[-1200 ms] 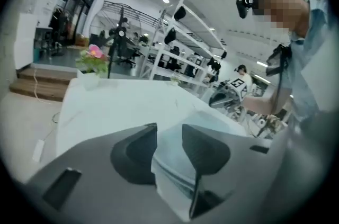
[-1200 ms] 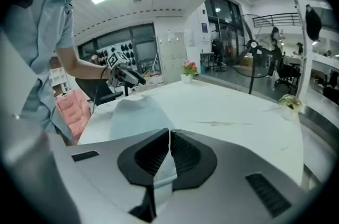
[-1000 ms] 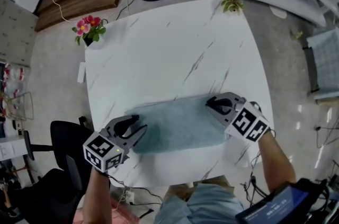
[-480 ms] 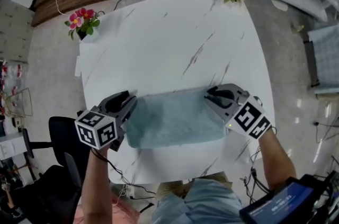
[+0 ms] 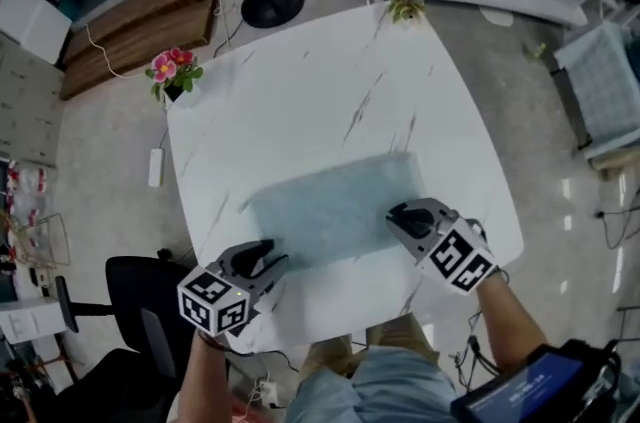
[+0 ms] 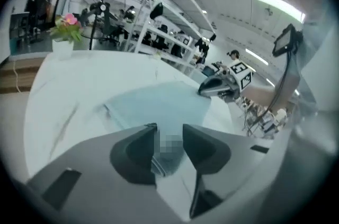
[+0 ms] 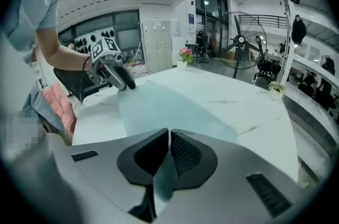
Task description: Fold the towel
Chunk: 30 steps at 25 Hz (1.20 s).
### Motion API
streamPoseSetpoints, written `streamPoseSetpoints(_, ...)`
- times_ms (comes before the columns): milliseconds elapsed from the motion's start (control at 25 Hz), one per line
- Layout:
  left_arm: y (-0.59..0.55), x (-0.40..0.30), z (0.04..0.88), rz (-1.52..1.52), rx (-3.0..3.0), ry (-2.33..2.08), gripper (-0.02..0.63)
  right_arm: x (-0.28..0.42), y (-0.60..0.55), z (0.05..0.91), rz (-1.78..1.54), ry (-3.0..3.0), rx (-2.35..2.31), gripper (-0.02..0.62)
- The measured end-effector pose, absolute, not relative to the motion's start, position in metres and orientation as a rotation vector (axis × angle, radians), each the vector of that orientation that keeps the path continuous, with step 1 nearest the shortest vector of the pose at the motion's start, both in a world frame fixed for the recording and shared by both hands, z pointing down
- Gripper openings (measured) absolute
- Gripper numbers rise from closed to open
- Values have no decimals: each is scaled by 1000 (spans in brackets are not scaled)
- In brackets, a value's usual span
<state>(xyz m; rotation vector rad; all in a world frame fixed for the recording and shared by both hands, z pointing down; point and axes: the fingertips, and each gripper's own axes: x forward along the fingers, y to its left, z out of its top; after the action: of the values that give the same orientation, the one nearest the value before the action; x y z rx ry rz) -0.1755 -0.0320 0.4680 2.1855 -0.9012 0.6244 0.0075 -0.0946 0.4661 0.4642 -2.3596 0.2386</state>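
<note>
- Your right gripper (image 7: 168, 137) has its jaws together, clamped on the near right corner of the pale blue-green cloth towel (image 7: 159, 104). A strip of the cloth hangs down between the pads, so that corner is ready to lift.
- Your left gripper (image 6: 169, 138) has its jaws apart, and they have just been opening. The towel's near left corner lies in the gap between them, but the pads do not press on it. I judge you are resetting your bite there rather than carrying.
- Both grippers slant down onto the towel's near long edge, one at each end. That hold would let the edge travel level toward the far one.
- The towel lies flat and spread on the near half of the white marble-pattern desk (image 5: 300, 91), with its long side toward you.
- There is bare desk beyond the far edge, so the fold has room. The pot of pink flowers (image 5: 172, 69) and the small green plant (image 5: 405, 8) stand at the far corners, well apart from the cloth.
- Close the left jaws on their corner before raising either hand, or the edge would likely go up skewed.
</note>
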Motion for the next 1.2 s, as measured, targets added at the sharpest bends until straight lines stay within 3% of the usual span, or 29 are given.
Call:
streamPoseSetpoints(280, -28, -177, 501, 733, 2149, -890, 106, 8, -90, 503, 205, -2244, 543, 15)
streamPoseSetpoints(400, -28, -179, 499, 715, 2150, -890, 107, 14, -90, 477, 276, -2278, 592, 98)
streamPoseSetpoints(600, -26, -176, 497, 694, 2171, -887, 129, 74, -77, 459, 788, -2297, 929, 211)
streamPoseSetpoints(840, -27, -175, 494, 663, 2185, -863, 127, 95, -31, 489, 1678, -2123, 1223, 272)
streamPoseSetpoints(1000, -26, -174, 493, 675, 2196, -843, 127, 83, -52, 494, 1923, -2114, 1331, 291)
streamPoseSetpoints(1200, -26, -172, 491, 670, 2196, -839, 127, 80, -87, 495, 1990, -2139, 1325, 276)
